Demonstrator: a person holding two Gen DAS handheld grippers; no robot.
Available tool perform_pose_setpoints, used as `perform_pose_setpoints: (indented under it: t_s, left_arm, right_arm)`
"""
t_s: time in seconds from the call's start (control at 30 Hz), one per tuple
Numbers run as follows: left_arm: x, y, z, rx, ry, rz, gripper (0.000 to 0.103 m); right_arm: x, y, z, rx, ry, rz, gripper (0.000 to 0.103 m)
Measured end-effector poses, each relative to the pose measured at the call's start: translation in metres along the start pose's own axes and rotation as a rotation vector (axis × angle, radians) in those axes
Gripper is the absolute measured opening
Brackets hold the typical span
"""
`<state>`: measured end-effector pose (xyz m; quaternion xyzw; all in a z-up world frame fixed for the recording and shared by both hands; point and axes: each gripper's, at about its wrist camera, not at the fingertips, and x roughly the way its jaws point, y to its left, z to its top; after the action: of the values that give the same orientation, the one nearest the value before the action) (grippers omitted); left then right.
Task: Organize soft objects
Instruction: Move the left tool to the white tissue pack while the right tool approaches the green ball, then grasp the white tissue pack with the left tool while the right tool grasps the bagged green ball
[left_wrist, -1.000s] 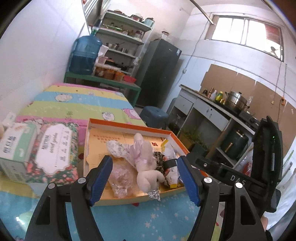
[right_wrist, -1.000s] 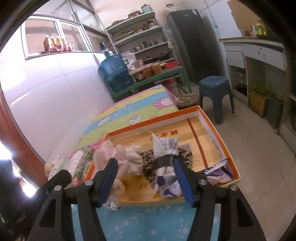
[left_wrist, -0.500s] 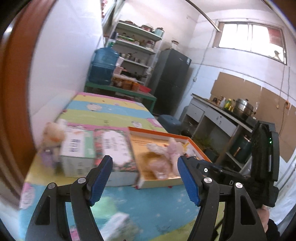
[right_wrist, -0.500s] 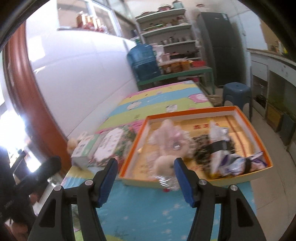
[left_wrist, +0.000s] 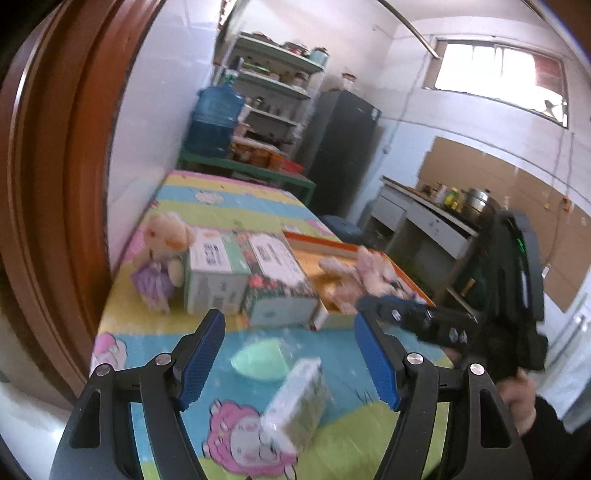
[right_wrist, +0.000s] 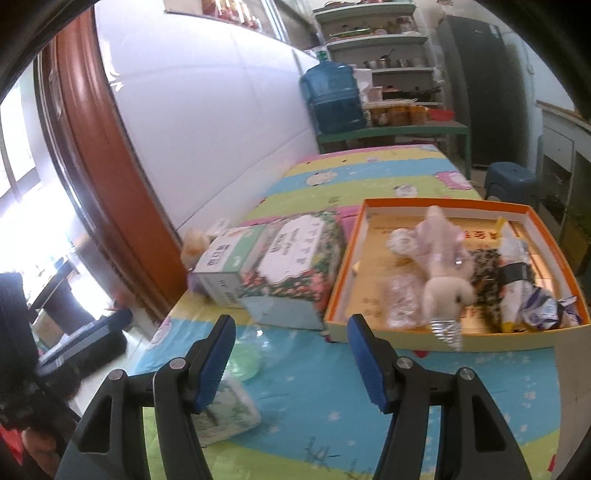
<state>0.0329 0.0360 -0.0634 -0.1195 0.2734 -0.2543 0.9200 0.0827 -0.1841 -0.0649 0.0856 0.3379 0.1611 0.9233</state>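
Already a pink plush (right_wrist: 439, 251) lies in the orange tray (right_wrist: 436, 338); tissue pack (left_wrist: 295, 398) and teddy (left_wrist: 162, 254) remain outside, both grippers (left_wrist: 290, 363) (right_wrist: 291, 362) spread apart, empty

Fuzzy cream plush bear (left_wrist: 166, 236) sits at ten o'clock; glossy printed cardboard floral box (right_wrist: 295, 266) centre; matt orange-rimmed cardboard tray (right_wrist: 546, 229); crinkly clear-plastic tissue pack (left_wrist: 295, 402).

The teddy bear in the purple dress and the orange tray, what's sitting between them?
Two boxes: a green-and-white box beside the teddy bear, then a floral box touching the orange tray. The left wrist view shows it.
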Motion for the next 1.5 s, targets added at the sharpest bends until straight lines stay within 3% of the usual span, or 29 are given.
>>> perform_pose_setpoints:
  t_s: [0.2,0.53,0.67,0.83,0.9,1.0,1.07,1.23,1.33,1.5]
  left_arm:
    - [0.010,0.001,-0.024,0.030,0.095,-0.064,0.074]
    - [0.031,0.024,-0.040,-0.056,0.177,-0.134,0.074]
    - [0.041,0.020,-0.046,-0.034,0.216,-0.140,0.074]
    - [0.057,0.015,-0.051,-0.012,0.266,-0.116,0.073]
    - [0.061,0.014,-0.054,-0.008,0.274,-0.108,0.068]
    - [0.064,0.012,-0.055,0.003,0.285,-0.106,0.049]
    - [0.066,0.010,-0.055,0.013,0.288,-0.105,0.031]
    - [0.066,-0.002,-0.058,0.076,0.273,-0.084,0.026]
    - [0.065,-0.004,-0.058,0.080,0.270,-0.082,0.025]
    - [0.067,-0.002,-0.061,0.071,0.261,-0.084,0.024]
  right_arm:
    - [0.014,0.015,0.000,-0.036,0.057,0.029,0.063]
    - [0.051,0.039,0.001,-0.109,0.219,0.124,0.063]
    - [0.067,0.046,0.001,-0.161,0.284,0.125,0.076]
    - [0.083,0.050,0.000,-0.202,0.355,0.126,0.076]
    - [0.091,0.053,0.000,-0.225,0.387,0.118,0.076]
    - [0.101,0.058,-0.002,-0.265,0.422,0.100,0.076]
    - [0.107,0.060,-0.004,-0.282,0.443,0.092,0.076]
    - [0.120,0.066,-0.012,-0.301,0.482,0.082,0.075]
    - [0.120,0.064,-0.014,-0.275,0.484,0.103,0.061]
    - [0.112,0.064,-0.015,-0.247,0.437,0.125,0.049]
